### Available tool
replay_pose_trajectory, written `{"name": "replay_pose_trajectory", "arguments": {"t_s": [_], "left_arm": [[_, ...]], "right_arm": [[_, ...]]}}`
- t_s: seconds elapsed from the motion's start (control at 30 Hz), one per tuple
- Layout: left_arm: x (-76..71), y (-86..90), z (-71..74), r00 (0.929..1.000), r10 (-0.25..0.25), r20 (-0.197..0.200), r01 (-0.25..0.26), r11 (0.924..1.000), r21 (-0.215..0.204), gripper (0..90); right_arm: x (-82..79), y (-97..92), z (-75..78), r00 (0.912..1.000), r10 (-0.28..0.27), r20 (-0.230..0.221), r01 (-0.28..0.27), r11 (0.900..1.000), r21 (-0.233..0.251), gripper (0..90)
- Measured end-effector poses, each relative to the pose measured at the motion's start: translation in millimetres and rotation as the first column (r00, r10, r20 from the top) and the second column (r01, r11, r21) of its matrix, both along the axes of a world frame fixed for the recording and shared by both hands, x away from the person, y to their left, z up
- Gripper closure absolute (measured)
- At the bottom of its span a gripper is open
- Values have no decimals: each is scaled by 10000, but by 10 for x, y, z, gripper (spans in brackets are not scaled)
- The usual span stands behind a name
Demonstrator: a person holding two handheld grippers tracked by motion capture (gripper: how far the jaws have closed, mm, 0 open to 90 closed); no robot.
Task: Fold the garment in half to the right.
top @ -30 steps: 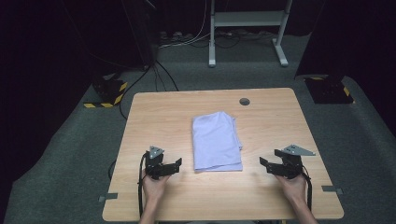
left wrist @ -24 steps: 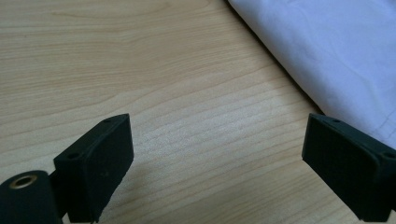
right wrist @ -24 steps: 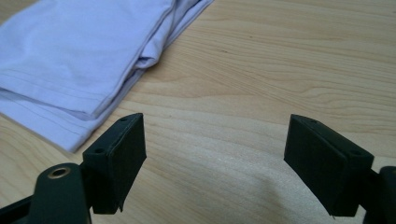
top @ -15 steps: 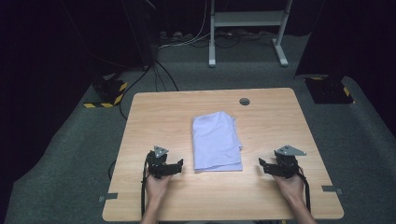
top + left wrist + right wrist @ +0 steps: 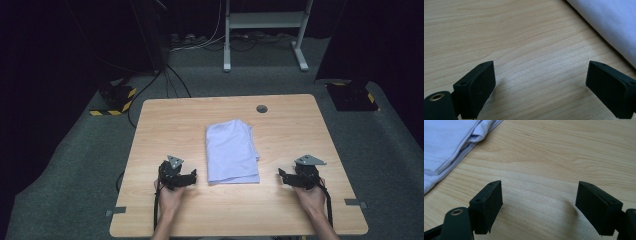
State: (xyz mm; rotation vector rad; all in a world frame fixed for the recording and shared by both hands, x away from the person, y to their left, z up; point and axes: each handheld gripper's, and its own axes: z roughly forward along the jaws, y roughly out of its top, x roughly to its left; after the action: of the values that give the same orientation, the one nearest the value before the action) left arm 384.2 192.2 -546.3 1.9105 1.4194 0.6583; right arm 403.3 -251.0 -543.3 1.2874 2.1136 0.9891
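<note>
Folded cloth (image 5: 232,152) lies between two spread, empty grippers on the table (image 5: 165,120).

Left gripper (image 5: 188,178) rests on the wood with jaws wide apart and nothing between them; in the left gripper view the cloth (image 5: 609,22) edge runs just off to its right. Right gripper (image 5: 284,177) mirrors it, jaws equally spread and empty, the cloth's (image 5: 446,142) layered folded edge to its left. The cloth's long axis runs away from the person, near edge level with both grippers; the left gripper sits nearer, the right one further off.
</note>
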Motion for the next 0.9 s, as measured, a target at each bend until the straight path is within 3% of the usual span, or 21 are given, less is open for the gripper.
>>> {"name": "replay_pose_trajectory", "arguments": {"t_s": [0.3,0.9], "left_arm": [[18,-24,-4,10000,18,-96,-15,9996,295,88],[39,-4,-12,9993,-104,-359,105,9999,15,68]], "right_arm": [[25,-3,-4,9999,-96,-112,95,9999,-52,190],[75,17,-18,9985,19,-545,-29,9998,-176,126]]}}
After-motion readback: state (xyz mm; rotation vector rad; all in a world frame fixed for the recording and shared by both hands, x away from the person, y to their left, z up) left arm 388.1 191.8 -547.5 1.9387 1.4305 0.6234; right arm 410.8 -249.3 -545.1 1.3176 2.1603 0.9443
